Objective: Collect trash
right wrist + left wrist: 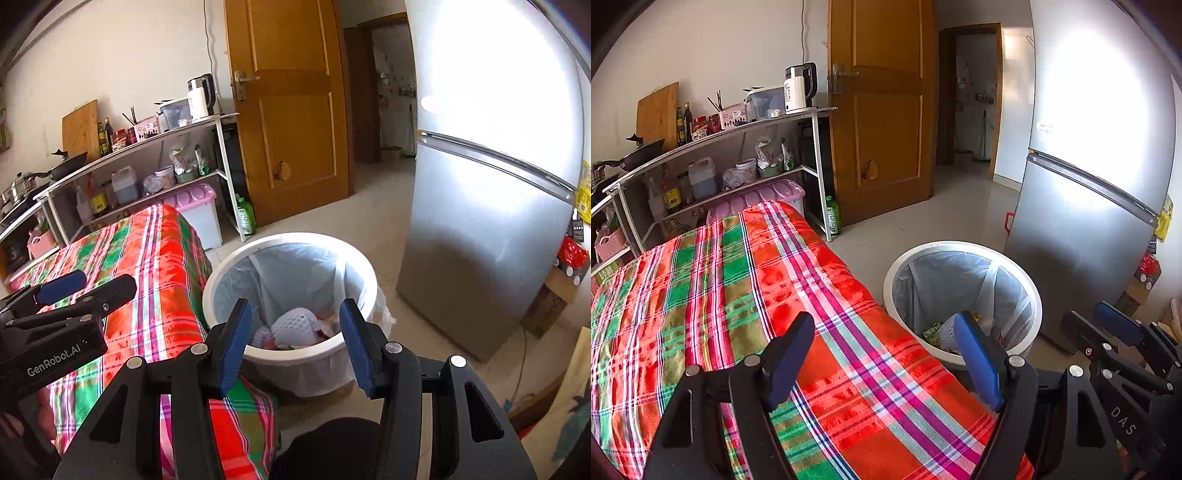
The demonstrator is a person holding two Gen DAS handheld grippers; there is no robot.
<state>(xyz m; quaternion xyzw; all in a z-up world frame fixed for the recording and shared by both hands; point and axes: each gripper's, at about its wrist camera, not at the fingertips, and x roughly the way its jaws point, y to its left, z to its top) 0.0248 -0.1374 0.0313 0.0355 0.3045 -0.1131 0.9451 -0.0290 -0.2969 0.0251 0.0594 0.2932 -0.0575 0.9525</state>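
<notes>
We see a round white trash bin [295,363] upright on the floor beside the table, pale liner inside, white foam netting [295,325] and wrappers [932,332] at its bottom

Left gripper [79,286] body reads "GenRobot.AI" in white letters; right gripper [1108,325] arm reads "DAS". The refrigerator [1089,184] sticker is illegible.

Silver fridge [480,229], wooden door [291,110], kettle [199,98]
</notes>
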